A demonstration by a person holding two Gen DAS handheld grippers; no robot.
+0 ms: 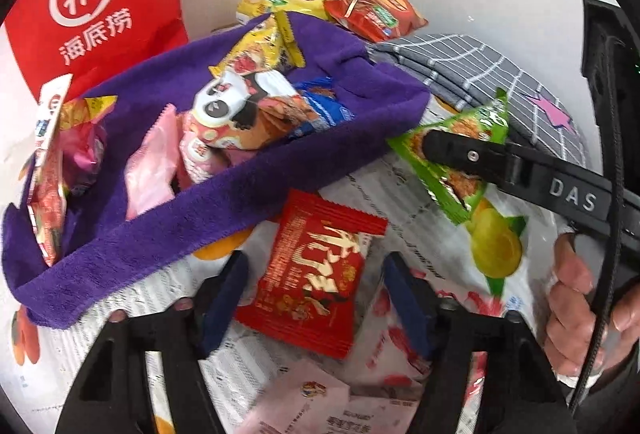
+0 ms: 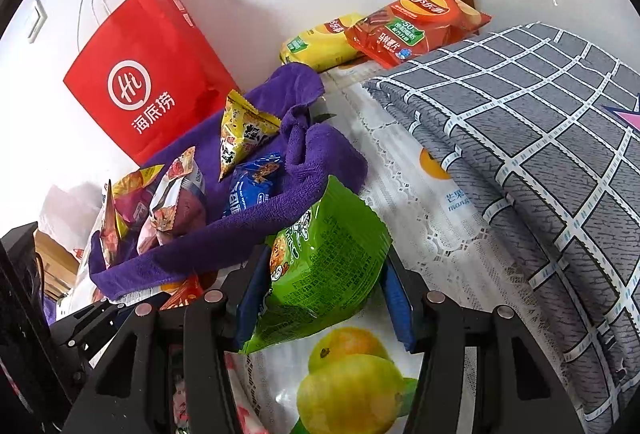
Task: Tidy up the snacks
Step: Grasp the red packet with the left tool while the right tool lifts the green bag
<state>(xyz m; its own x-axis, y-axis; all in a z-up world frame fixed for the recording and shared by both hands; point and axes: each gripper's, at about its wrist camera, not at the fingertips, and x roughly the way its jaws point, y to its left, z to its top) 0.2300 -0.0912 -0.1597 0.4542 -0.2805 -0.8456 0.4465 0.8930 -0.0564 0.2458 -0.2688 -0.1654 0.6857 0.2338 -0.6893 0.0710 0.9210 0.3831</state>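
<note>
Snacks crowd a purple towel [image 1: 256, 193] bunched into a nest on your fruit-print tablecloth [image 1: 436, 193], and two packets remain outside it. Your left gripper [image 1: 316, 306] stands released, its jaws apart on either side of a red packet [image 1: 316, 274] lying flat on the cloth; the pads do not press on it. The packet's long axis runs away from you, toward the towel's near fold, so it lies along the fingers and the jaws face its long edges. This is the nearer hand for it, and closing looks like your next step.

Your right gripper [image 2: 324, 294] is clenched on a green packet [image 2: 324, 258], held near the towel's right end and tilted up; the nest lies ahead and to its left.

Readable writing: a red paper bag [image 2: 148, 81] against the wall carries a white "Hi" roundel above "海底捞". An orange Lay's bag [image 2: 416, 25] behind the towel shows "马铃薯片", beside a yellow bag [image 2: 320, 45]. "DAS" is printed on your right gripper's finger. A grey checked quilt [image 2: 540, 137] lies to the right.
</note>
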